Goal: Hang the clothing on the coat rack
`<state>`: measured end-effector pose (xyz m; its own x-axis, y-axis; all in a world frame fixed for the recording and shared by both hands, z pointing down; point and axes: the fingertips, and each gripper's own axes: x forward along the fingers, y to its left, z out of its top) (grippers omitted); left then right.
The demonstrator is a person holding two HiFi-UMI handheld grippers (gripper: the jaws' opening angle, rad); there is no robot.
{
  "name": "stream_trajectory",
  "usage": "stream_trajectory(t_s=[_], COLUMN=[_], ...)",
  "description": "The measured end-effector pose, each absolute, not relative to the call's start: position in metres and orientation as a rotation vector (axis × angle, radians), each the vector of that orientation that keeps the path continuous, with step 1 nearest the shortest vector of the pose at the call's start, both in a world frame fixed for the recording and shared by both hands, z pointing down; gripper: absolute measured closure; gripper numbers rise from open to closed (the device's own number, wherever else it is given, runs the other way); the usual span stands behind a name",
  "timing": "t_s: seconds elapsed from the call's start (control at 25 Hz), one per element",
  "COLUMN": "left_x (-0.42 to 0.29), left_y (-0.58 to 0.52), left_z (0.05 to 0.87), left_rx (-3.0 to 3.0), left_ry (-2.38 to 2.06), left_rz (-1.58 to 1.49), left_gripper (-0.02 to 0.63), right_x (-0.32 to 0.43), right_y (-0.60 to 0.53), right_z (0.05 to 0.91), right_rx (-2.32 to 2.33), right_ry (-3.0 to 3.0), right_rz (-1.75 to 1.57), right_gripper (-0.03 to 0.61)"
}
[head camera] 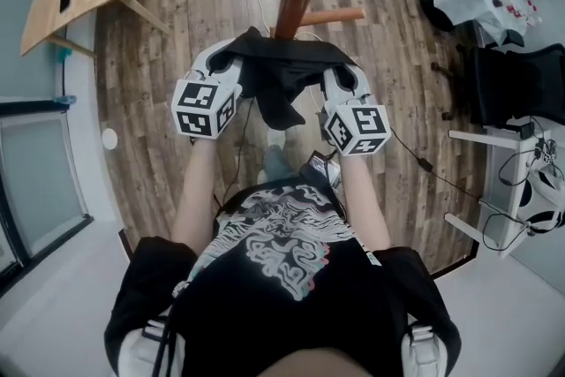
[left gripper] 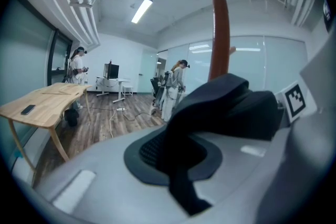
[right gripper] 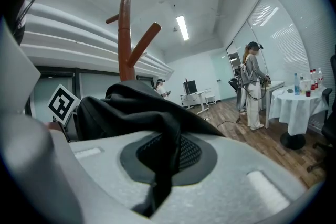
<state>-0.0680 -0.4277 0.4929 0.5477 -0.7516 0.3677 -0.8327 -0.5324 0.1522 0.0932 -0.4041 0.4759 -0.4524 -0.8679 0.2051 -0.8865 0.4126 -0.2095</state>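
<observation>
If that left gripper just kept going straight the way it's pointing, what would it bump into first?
Probably the reddish-brown wooden coat rack pole, just beyond the black garment the left gripper is clamping. Depth is unclear, so it might slip past the pole's left side.

The person wears a black short-sleeved T-shirt [head camera: 291,300] with a white swirling print [head camera: 287,245] touched with teal and pink. The left gripper [head camera: 231,66] and right gripper [head camera: 340,75] have pale grey shells. Behind its jaws each carries a cube [head camera: 206,108] of black-and-white square markers. Each jaw face bears a dark rounded pad [right gripper: 202,157] with a mesh-textured centre. A thin black cable [head camera: 424,163] trails off from behind the right gripper's cube.
</observation>
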Motion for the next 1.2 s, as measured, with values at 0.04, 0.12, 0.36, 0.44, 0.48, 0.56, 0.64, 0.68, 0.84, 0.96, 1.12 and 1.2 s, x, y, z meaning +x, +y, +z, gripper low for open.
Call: stream_trajectory(t_s=[0.04,0.12,0.36,0.44,0.48,0.56,0.64,0.68,0.84,0.96,1.12,1.2], left_x=[-0.068,-0.068,-0.067,-0.066,-0.066,-0.066,-0.065,-0.065,-0.066,-0.067,-0.07,-0.071], left_y=[-0.428,-0.427,-0.425,-0.423,-0.421,-0.418,-0.416,-0.416,-0.412,-0.407,-0.399,-0.395], left_z=[0.493,0.494,0.493,0.494,0.494,0.496,0.496,0.496,0.496,0.501,0.506,0.505], left_rx=[2.479,2.482,2.493,2.495,2.493,2.486,2.482,2.483,2.478,2.464,2.455,2.456], left_ry=[-1.31,-1.311,-1.324,-1.308,-1.298,-1.289,-1.291,-1.292,-1.293,-1.301,-1.302,-1.304], left_rz=[0.371,0.375,0.424,0.445,0.451,0.461,0.472,0.479,0.496,0.518,0.529,0.526], left_gripper=[0.604,0.604,0.603,0.603,0.603,0.601,0.6,0.6,0.58,0.53,0.518,0.517], right_x=[0.094,0.095,0.096,0.094,0.093,0.091,0.092,0.093,0.095,0.095,0.093,0.093], right_y=[-0.403,-0.401,-0.402,-0.402,-0.401,-0.399,-0.397,-0.396,-0.391,-0.384,-0.373,-0.369], right_z=[0.476,0.478,0.478,0.479,0.48,0.48,0.48,0.48,0.485,0.49,0.495,0.496], right_rx=[1.61,1.614,1.637,1.619,1.604,1.577,1.56,1.554,1.529,1.52,1.524,1.528], right_ry=[-2.585,-2.58,-2.582,-2.583,-2.583,-2.589,-2.6,-2.604,-2.596,-2.584,-2.576,-2.572], right_rz=[0.444,0.443,0.468,0.482,0.485,0.494,0.51,0.521,0.559,0.568,0.583,0.585], right_gripper=[0.577,0.575,0.574,0.563,0.559,0.552,0.552,0.551,0.494,0.486,0.486,0.486])
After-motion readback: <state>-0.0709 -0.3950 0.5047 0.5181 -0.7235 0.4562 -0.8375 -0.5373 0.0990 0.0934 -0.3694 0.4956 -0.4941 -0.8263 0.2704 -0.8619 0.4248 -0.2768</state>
